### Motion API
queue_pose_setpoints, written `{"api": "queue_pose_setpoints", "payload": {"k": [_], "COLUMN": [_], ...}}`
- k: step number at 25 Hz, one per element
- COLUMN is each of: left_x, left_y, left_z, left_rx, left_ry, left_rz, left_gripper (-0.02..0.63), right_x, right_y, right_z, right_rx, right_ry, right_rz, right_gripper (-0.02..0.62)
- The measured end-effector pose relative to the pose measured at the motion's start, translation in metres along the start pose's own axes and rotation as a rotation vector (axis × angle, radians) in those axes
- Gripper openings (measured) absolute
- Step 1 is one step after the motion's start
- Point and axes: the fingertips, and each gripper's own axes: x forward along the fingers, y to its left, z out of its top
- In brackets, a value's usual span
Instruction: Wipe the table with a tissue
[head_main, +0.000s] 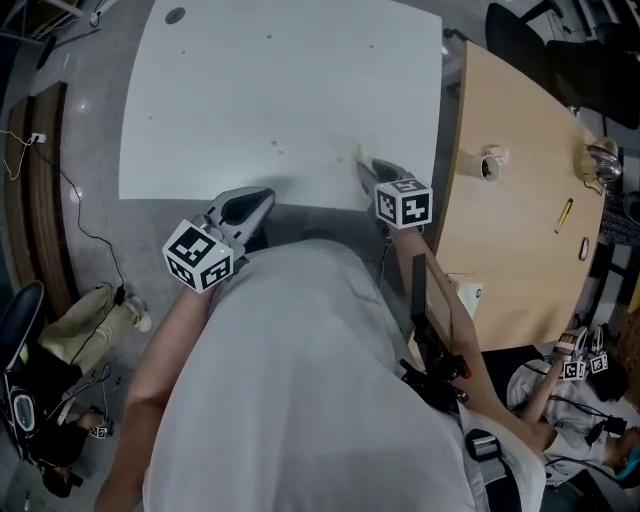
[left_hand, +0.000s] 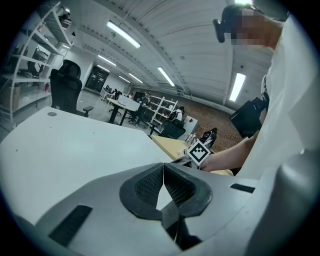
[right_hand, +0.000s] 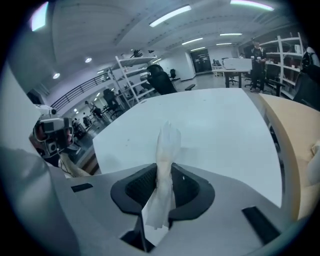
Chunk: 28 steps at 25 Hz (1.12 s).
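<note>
right gripper (right_hand: 164, 170) clenched on the tissue (right_hand: 168, 142), pinching it between both pads as a pale twisted strip. pokes one end out past the jaw tips and trails the other back toward the camera. from the head view, sits at the near edge of the white table (head_main: 280, 90), toward its right corner, with the tissue tip just over the tabletop. cannot tell whether it touches the surface.

over to the left gripper (left_hand: 163, 171) now: jaws pressed together, tips meeting, gripping nothing. hovers by the same near edge, apart from the right gripper and to its left, marker cube turned up toward the head camera.

off to the right, just beside the white table, a wooden table (head_main: 520, 250) carrying a small roll (head_main: 489, 164) and a yellow pen (head_main: 564, 211). a few dark specks dotted across the white top.
</note>
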Motion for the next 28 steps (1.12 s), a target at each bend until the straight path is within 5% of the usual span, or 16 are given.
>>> {"api": "queue_pose_setpoints", "payload": {"k": [10,28], "left_x": [-0.006,-0.014], "left_y": [0.007,0.021], "left_z": [0.0,-0.001], "left_rx": [0.004,-0.012], "left_ry": [0.011,0.004], "left_rz": [-0.031,-0.019], "left_gripper": [0.006,0.006], "right_x": [0.014,0.032], "right_y": [-0.001,0.002], "right_z": [-0.007,0.006], "right_rx": [-0.13,-0.514], "right_ry": [0.08,0.222], "right_rz": [-0.074,-0.206], "right_gripper": [0.084,0.083]}}
